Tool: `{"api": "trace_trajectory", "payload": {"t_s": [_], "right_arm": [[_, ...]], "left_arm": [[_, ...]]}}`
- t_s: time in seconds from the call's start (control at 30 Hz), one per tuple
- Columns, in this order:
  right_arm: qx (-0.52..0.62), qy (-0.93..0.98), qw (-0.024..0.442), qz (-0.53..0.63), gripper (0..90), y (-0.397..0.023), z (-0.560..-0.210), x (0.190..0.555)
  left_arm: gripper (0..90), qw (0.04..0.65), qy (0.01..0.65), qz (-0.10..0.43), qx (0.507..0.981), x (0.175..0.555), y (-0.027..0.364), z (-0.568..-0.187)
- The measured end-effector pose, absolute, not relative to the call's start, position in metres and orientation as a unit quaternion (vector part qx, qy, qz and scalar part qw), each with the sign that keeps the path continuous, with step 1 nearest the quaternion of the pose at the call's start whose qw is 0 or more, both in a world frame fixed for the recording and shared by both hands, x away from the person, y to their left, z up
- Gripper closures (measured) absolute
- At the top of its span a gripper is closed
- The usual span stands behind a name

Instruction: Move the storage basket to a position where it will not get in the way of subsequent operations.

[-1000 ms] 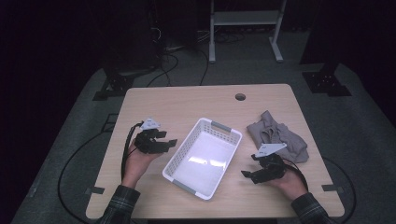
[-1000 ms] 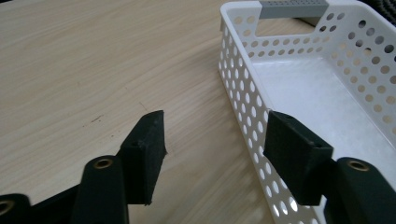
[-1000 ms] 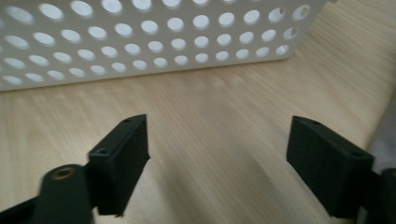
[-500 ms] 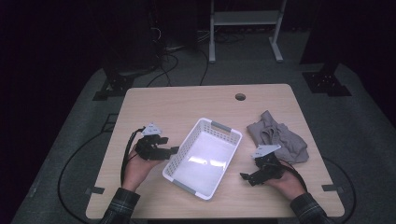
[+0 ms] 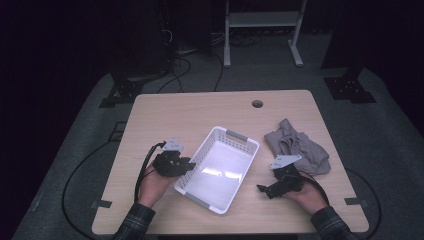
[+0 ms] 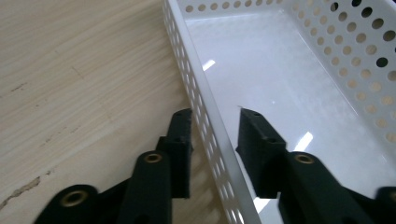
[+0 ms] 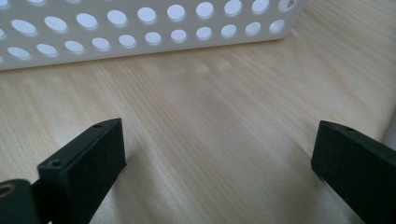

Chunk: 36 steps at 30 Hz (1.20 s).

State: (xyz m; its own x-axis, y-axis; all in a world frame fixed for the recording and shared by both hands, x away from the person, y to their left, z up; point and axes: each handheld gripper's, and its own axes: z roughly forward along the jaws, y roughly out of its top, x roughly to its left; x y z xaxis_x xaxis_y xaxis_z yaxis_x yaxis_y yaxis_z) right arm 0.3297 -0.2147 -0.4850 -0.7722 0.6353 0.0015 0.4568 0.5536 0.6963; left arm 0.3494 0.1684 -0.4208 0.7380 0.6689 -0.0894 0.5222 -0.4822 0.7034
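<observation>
White perforated basket [image 5: 220,167]: light, rigid, smooth plastic. Left gripper [image 6: 212,128] jaws have just been closing astride its thin wall, not yet pinching. Right gripper [image 7: 219,154] jaws spread, empty.

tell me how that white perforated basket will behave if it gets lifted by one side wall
The basket looks like thin, empty plastic, so probably light and fairly stiff. Gripped by the left gripper astride one long wall, it would likely tilt. Its glossy surface may be slippery.
</observation>
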Motion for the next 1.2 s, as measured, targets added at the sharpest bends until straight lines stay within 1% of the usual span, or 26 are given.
{"api": "trace_trajectory", "payload": {"t_s": [0.07, 0.1, 0.47, 0.83, 1.0, 1.2], "right_arm": [[0.313, 0.872, 0.127, 0.355, 2.2, -0.215, -0.485, 0.330], [0.313, 0.872, 0.127, 0.355, 2.2, -0.214, -0.485, 0.330], [0.315, 0.867, 0.130, 0.364, 2.3, -0.215, -0.487, 0.329], [0.316, 0.867, 0.130, 0.364, 2.3, -0.215, -0.487, 0.329], [0.316, 0.867, 0.130, 0.364, 2.3, -0.215, -0.487, 0.329], [0.317, 0.866, 0.130, 0.364, 2.3, -0.215, -0.487, 0.329]], "left_arm": [[74.1, 0.369, 0.348, 0.095, 0.856, 0.349, 0.167, -0.421], [75.3, 0.369, 0.349, 0.096, 0.856, 0.349, 0.167, -0.421], [84.5, 0.361, 0.374, 0.114, 0.847, 0.356, 0.170, -0.420], [84.7, 0.377, 0.382, 0.119, 0.835, 0.362, 0.179, -0.413], [84.7, 0.383, 0.388, 0.130, 0.828, 0.369, 0.188, -0.408], [84.8, 0.390, 0.393, 0.130, 0.823, 0.378, 0.198, -0.407]]}}
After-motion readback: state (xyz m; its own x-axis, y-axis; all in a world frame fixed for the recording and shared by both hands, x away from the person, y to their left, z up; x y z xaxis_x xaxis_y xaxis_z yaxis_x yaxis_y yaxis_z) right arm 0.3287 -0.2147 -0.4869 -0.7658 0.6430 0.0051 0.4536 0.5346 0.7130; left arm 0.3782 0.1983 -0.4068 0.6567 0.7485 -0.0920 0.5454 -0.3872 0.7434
